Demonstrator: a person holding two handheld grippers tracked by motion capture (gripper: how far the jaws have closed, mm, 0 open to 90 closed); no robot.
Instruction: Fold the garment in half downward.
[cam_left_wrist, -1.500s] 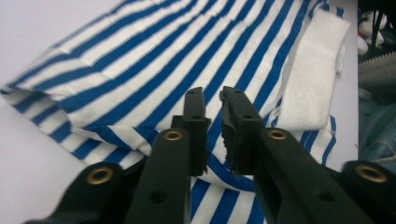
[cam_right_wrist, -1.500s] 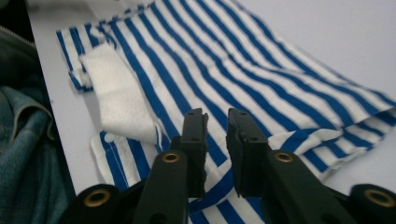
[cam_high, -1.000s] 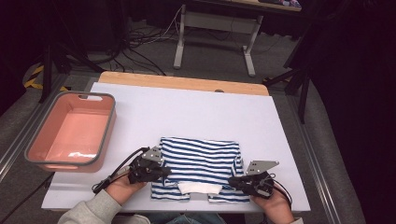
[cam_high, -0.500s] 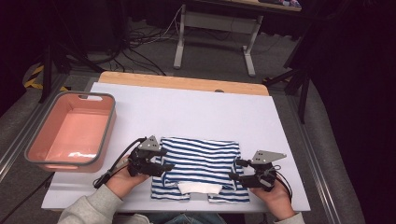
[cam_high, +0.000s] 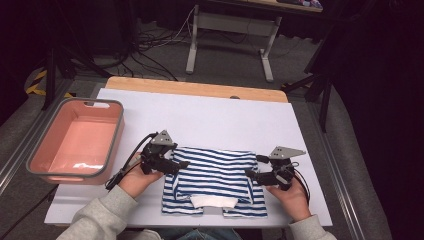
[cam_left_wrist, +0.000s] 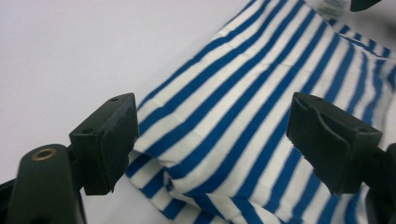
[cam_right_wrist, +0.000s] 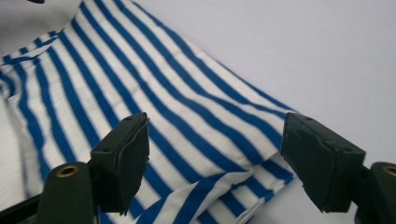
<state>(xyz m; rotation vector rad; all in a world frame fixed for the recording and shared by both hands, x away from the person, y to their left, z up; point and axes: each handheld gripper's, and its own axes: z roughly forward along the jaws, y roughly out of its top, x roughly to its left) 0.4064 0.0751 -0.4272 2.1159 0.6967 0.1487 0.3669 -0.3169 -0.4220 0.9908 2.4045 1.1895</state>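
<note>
From the high view, your striped shirt (cam_high: 215, 182) lies folded on the white counter (cam_high: 210, 115), near its front edge, with a pink tub (cam_high: 35, 165) well apart at the left. Your left gripper (cam_high: 177, 165) sits at the shirt's left edge and your right gripper (cam_high: 252, 175) at its right edge.

In the left gripper view, your fingers (cam_left_wrist: 109, 140) stand wide apart, having just been opening. The shirt's folded edge (cam_left_wrist: 243, 116) lies below and between them, and neither pad presses on it.

In the right gripper view, your fingers (cam_right_wrist: 126, 158) are likewise spread after just opening. The shirt's corner (cam_right_wrist: 196, 135) lies flat on the counter between them, free of both pads.
</note>
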